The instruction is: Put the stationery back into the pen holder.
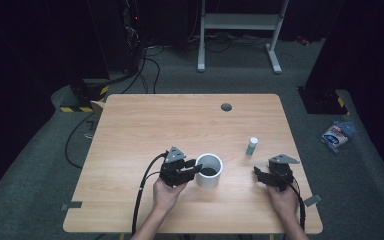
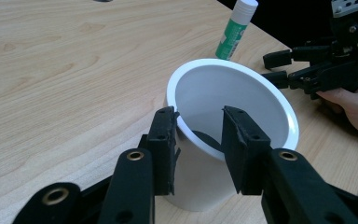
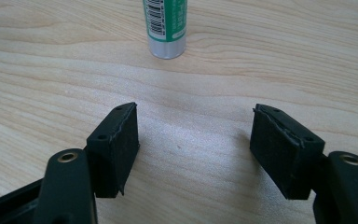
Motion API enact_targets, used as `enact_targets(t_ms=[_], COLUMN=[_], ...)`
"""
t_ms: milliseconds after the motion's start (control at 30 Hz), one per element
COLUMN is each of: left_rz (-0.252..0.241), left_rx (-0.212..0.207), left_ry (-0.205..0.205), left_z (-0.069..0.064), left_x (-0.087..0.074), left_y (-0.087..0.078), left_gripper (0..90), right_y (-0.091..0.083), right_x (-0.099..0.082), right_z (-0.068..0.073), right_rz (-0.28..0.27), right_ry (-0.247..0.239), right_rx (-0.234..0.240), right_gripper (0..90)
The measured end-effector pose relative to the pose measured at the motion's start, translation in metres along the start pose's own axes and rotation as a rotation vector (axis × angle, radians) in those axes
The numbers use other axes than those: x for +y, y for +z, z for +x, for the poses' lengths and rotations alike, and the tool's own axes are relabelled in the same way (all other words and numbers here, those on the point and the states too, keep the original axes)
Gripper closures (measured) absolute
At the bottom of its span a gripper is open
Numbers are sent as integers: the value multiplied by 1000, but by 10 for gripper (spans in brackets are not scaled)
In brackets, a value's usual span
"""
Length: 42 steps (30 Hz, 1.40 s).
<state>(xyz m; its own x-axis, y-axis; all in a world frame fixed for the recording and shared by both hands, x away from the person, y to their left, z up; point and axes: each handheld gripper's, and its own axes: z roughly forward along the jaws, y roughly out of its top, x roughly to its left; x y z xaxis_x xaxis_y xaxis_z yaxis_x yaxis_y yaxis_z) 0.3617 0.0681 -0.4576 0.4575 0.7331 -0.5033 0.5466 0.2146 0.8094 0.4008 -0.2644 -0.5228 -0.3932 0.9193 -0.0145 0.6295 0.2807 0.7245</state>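
The left tool [image 2: 198,149] pinched the rim of a white cup [image 1: 209,170] mid-tabletop [image 1: 145,125], a thin-wall grip that risked tipping it, while the right tool [image 3: 196,149] waited spread.

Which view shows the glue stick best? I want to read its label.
The right gripper view: the glue stick stands upright close ahead, its barcode and green label sharp, though the top is cut off. The left gripper view shows the whole stick behind the white cup. The high view shows the stick too small to read.
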Motion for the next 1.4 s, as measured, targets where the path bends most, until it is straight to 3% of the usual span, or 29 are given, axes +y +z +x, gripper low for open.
enact_targets(t_ms=[67, 100, 300, 533, 767, 1400], left_rz=[11, -8, -52, -80, -125, -159], left_rx=[-2, -5, 1, 26, 52, 105], left_ry=[18, -1, -13, 0, -21, -5], left_z=[1, 0, 2, 8, 17, 35], left_x=[0, 2, 9, 15, 19, 18], left_y=[-1, -2, -10, -19, -28, -40], left_gripper=[628, 615, 534, 487, 470, 445], right_y=[0, 0, 0, 0, 0, 0], right_x=[0, 0, 0, 0, 0, 0], right_z=[0, 0, 0, 0, 0, 0], right_rz=[0, 0, 0, 0, 0, 0], right_ry=[0, 0, 0, 0, 0, 0], right_rx=[0, 0, 0, 0, 0, 0], right_gripper=[324, 324, 324, 324, 324, 324])
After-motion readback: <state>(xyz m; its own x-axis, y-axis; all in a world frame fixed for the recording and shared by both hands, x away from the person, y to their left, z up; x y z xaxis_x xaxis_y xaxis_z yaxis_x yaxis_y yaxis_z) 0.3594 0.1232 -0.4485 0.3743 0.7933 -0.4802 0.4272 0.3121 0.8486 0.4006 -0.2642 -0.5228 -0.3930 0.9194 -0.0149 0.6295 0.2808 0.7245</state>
